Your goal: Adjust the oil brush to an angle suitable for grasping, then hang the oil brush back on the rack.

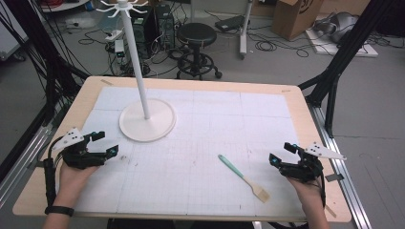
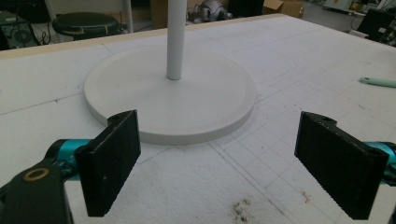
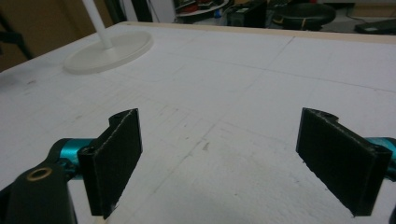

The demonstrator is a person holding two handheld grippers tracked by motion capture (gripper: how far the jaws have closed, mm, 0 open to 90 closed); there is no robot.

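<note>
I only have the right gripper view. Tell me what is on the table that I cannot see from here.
Observer: A spatula with a mint-green handle and wooden blade lies on the white mat, just left of the right gripper in the high view.
Operator: Give me the left gripper's state.
Observer: The left gripper is open, jaws wide apart, holding nothing, near the mat's left edge.
Operator: Report what it faces.
Observer: Its jaws point at the round base of the white stand, close ahead.
Operator: Describe the stand's top.
Observer: The pole ends in a ring of white hooks.
</note>
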